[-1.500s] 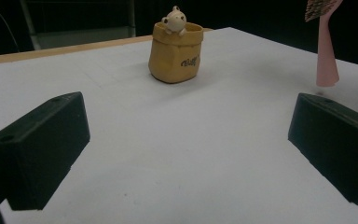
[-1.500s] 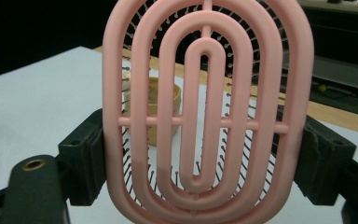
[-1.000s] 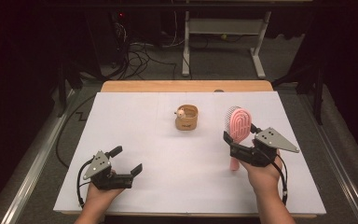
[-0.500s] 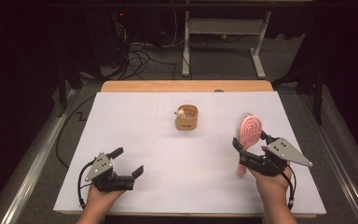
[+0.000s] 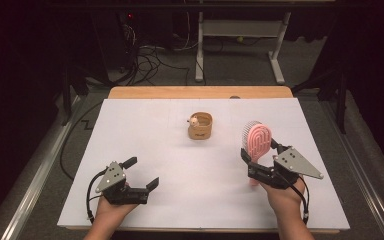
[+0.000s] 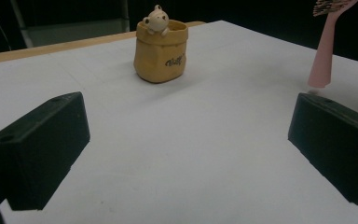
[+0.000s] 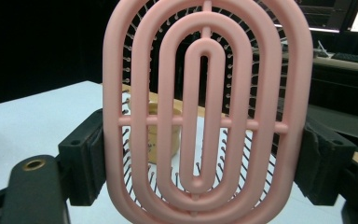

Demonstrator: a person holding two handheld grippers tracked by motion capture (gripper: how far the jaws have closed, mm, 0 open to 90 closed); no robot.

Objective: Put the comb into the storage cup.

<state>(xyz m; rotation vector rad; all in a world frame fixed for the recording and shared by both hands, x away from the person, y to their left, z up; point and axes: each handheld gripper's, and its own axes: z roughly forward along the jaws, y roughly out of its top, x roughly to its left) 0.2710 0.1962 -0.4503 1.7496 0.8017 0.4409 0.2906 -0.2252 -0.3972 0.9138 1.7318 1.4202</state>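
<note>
Gripping the pink hairbrush by its head, your right tool holds it upright at the right of the tabletop. Your left tool rests near-left, jaws wide apart. A tan pot stands far-centre.

A pink vented hairbrush stands upright, head up, right of a tan bear-topped cup.

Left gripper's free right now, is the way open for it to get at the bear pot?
Probably yes. The left gripper is open, and bare table lies between it and the pot. The brush is off to the side in the right gripper.
</note>
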